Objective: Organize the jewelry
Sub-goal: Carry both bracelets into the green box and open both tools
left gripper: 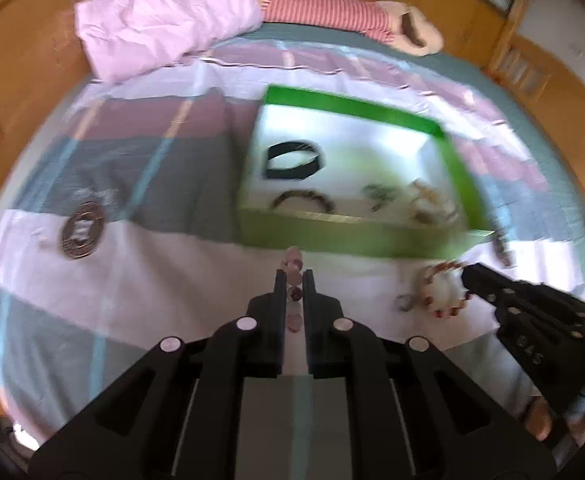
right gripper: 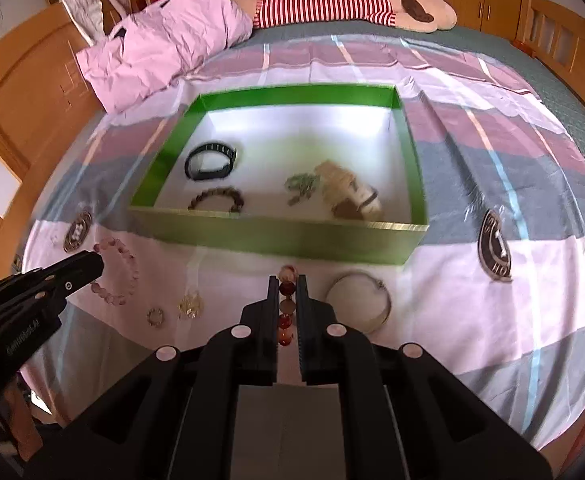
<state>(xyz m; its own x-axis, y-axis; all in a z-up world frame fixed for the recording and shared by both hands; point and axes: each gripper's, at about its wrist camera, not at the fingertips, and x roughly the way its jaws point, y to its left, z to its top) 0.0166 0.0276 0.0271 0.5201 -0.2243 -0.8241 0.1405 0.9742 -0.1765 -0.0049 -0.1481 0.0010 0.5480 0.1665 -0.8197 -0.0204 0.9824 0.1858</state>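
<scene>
A green box (right gripper: pixel 276 236) (left gripper: pixel 356 236) stands on the bed and holds a black band (right gripper: pixel 211 161), a dark bead bracelet (right gripper: pixel 217 197), a green necklace (right gripper: pixel 302 188) and a beige bundle (right gripper: pixel 350 196). My left gripper (left gripper: pixel 293 274) is shut on a pink bead bracelet (left gripper: pixel 294 268) just before the box's near wall; that bracelet also shows in the right wrist view (right gripper: pixel 118 272). My right gripper (right gripper: pixel 286 280) is shut on a red-orange bead bracelet (right gripper: pixel 286 304), which also shows in the left wrist view (left gripper: pixel 444 292).
A silver bangle (right gripper: pixel 358 302), a small ring (right gripper: pixel 155 316) and a pale trinket (right gripper: pixel 190 305) lie on the sheet near the box. A pink pillow (right gripper: pixel 160 40) and a striped plush toy (right gripper: pixel 344 4) lie at the bed's far end. Wooden bed frame surrounds.
</scene>
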